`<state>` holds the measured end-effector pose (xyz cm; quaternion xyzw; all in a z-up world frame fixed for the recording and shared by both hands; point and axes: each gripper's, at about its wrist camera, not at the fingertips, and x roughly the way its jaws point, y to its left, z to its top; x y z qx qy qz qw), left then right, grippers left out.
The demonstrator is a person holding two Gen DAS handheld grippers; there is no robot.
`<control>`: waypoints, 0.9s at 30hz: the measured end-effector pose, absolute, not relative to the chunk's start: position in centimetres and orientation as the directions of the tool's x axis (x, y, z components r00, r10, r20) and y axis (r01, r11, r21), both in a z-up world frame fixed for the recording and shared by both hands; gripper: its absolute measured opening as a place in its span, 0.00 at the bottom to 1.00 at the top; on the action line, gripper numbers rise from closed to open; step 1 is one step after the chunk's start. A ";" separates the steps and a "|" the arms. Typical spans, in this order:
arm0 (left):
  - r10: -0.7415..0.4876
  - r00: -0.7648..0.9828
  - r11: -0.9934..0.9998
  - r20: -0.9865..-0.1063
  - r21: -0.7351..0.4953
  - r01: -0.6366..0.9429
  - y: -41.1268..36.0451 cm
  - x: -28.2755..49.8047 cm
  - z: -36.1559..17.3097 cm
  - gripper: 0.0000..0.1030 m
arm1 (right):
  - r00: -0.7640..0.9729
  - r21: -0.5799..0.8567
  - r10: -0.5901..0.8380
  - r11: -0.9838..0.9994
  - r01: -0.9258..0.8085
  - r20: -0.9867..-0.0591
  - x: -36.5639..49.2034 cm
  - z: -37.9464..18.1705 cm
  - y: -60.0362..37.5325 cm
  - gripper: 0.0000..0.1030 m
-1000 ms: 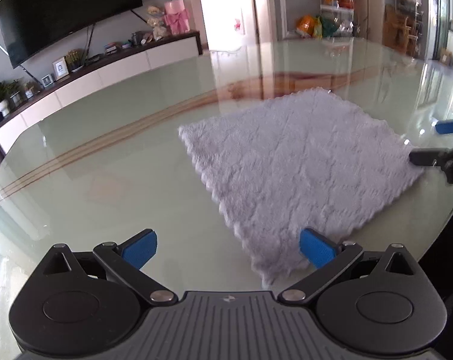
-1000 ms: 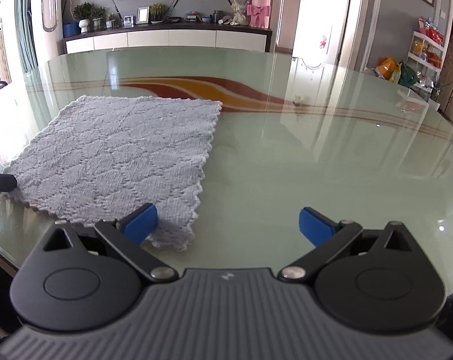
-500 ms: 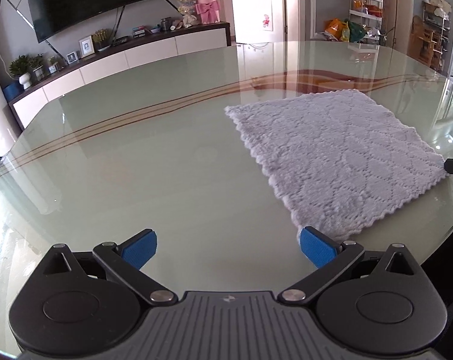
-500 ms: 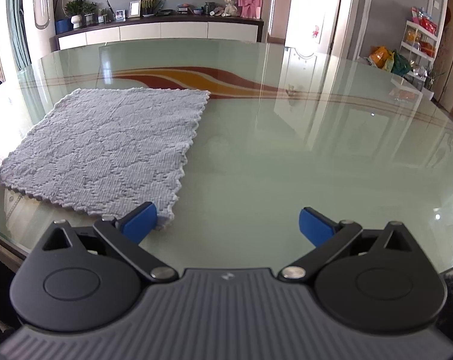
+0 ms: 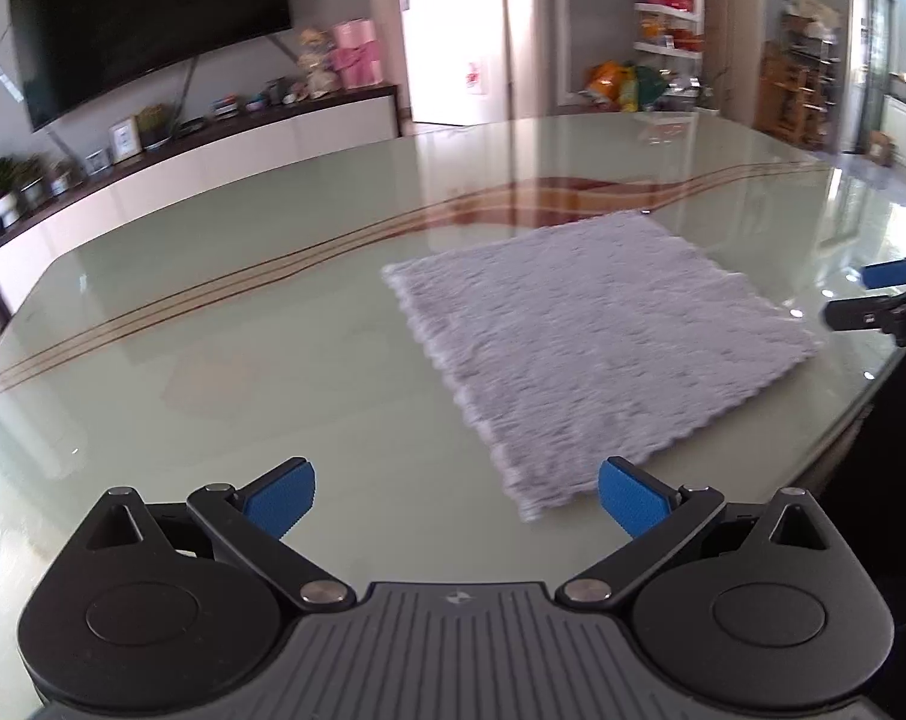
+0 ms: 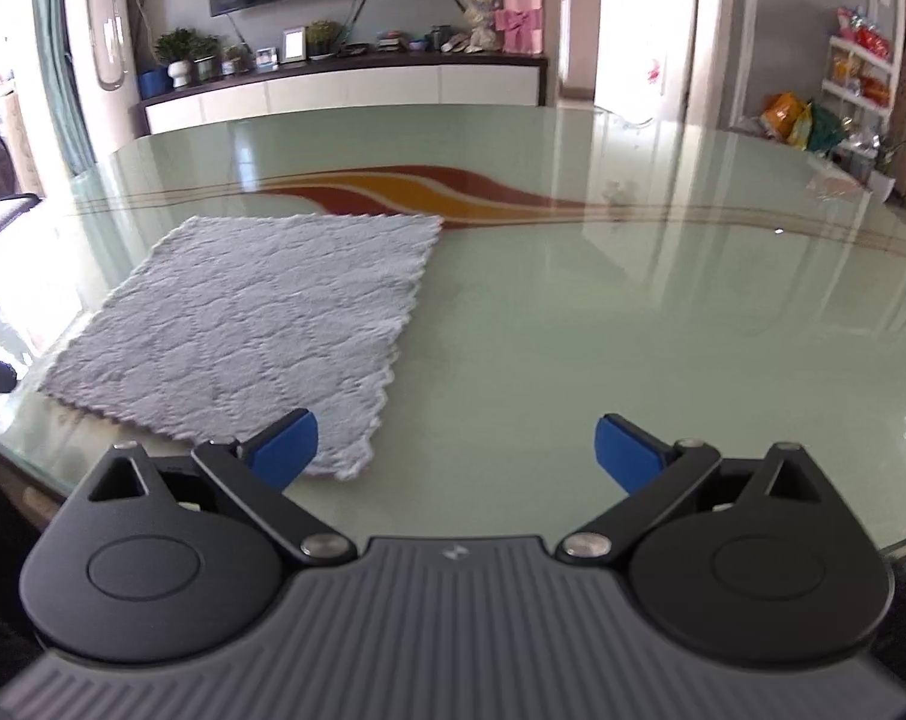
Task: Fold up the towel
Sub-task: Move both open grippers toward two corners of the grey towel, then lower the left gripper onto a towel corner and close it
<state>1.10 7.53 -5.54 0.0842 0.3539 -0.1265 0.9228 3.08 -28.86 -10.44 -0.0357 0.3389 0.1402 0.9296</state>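
A pale grey square towel (image 5: 591, 348) lies flat and unfolded on the glass table (image 5: 213, 324). My left gripper (image 5: 456, 495) hovers open over the table's near edge, and the towel's near left corner lies just ahead of its right pad. In the right wrist view the towel (image 6: 255, 330) spreads to the left, its near right corner just ahead of my right gripper (image 6: 456, 450). That gripper's jaws stand wide and are closing, with only bare glass between the pads. The right gripper's fingers (image 5: 873, 312) show at the left view's right edge.
The table bears a red and orange wave pattern (image 6: 429, 186) beyond the towel. Its curved near edge (image 5: 837, 420) runs close under both grippers. A low white cabinet (image 6: 345, 96) with plants and frames and a wall television (image 5: 141, 24) stand behind.
Both grippers have drawn back and up from the towel's near corners, so the towel sits a little farther ahead in each view. The towel itself lies as before.
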 end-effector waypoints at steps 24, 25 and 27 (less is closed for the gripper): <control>-0.203 0.643 0.929 -0.739 0.061 0.364 4.7 1.7 -7.8 0.44 | 0.621 0.042 0.384 0.869 -0.493 -0.683 2.2 -10.6 -26.4 0.40; -0.207 0.641 0.930 -0.739 0.054 0.363 4.7 1.7 -7.8 0.43 | 0.620 0.041 0.383 0.870 -0.492 -0.685 2.3 -10.6 -26.5 0.40; -0.208 0.640 0.930 -0.740 0.053 0.363 4.7 1.8 -7.8 0.39 | 0.616 0.041 0.384 0.868 -0.495 -0.688 2.4 -10.7 -26.5 0.40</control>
